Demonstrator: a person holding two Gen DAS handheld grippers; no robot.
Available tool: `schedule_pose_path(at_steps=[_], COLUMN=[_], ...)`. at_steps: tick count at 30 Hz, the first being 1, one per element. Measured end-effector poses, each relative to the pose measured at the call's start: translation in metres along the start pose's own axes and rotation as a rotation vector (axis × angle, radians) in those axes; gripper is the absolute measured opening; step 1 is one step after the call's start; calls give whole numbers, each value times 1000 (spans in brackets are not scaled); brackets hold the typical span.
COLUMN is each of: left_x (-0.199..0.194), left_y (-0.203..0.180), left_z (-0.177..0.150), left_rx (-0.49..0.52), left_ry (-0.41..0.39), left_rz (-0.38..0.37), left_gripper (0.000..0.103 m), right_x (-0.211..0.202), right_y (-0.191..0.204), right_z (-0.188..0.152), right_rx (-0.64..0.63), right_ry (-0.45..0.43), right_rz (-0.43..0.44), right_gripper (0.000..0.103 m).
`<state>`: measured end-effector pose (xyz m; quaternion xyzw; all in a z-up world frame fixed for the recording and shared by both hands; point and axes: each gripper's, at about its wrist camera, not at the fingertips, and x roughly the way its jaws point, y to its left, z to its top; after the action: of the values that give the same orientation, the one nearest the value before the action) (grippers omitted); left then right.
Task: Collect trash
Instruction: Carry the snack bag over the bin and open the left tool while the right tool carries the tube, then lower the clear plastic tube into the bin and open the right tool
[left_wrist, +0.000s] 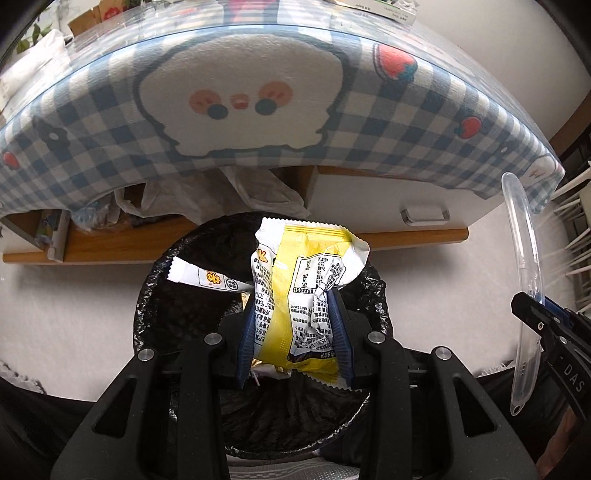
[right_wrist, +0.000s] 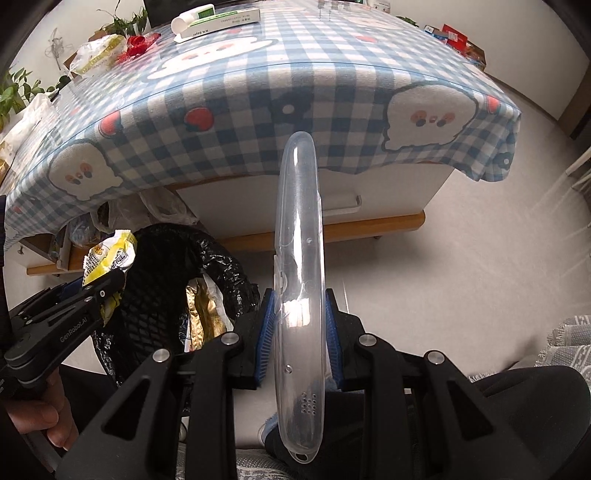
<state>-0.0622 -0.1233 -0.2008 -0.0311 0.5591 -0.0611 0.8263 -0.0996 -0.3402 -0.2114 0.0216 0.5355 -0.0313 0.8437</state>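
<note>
Yellow and white foil, crumpled and covered in black print, makes up the wrapper (left_wrist: 306, 295), which is held directly above the black-lined bin (left_wrist: 177, 288). More wrappers, white and gold, are seen inside the bin. A table draped in blue checked cloth (left_wrist: 369, 122) stands just behind it. The wrapper is clamped between the left gripper (left_wrist: 293, 332) pads. A clear plastic case (right_wrist: 301, 277) is gripped edge-on by the right gripper (right_wrist: 299, 332), beside the bin.

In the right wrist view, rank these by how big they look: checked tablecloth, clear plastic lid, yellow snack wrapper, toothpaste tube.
1. checked tablecloth
2. clear plastic lid, though nearness to the camera inflates it
3. yellow snack wrapper, partly hidden
4. toothpaste tube, far off, so true size is unsure
</note>
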Motion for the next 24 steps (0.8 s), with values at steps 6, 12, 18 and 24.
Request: schedule_pose_path(at_steps=[6, 12, 18, 24], left_x=[4, -2, -15, -32], left_y=[1, 14, 31, 53], left_z=[1, 1, -2, -4], left_rx=[15, 9, -3, -23], left_ry=[-29, -45, -65, -100], left_rz=[0, 23, 59, 80], left_gripper=[50, 70, 88, 97], right_x=[7, 5, 3, 5], right_y=[10, 29, 52, 85], right_z=[0, -1, 0, -4], right_rx=[-21, -60, -106, -155], right_ry=[11, 2, -9, -5], right_rz=[14, 32, 60, 82], right_gripper=[24, 24, 24, 24])
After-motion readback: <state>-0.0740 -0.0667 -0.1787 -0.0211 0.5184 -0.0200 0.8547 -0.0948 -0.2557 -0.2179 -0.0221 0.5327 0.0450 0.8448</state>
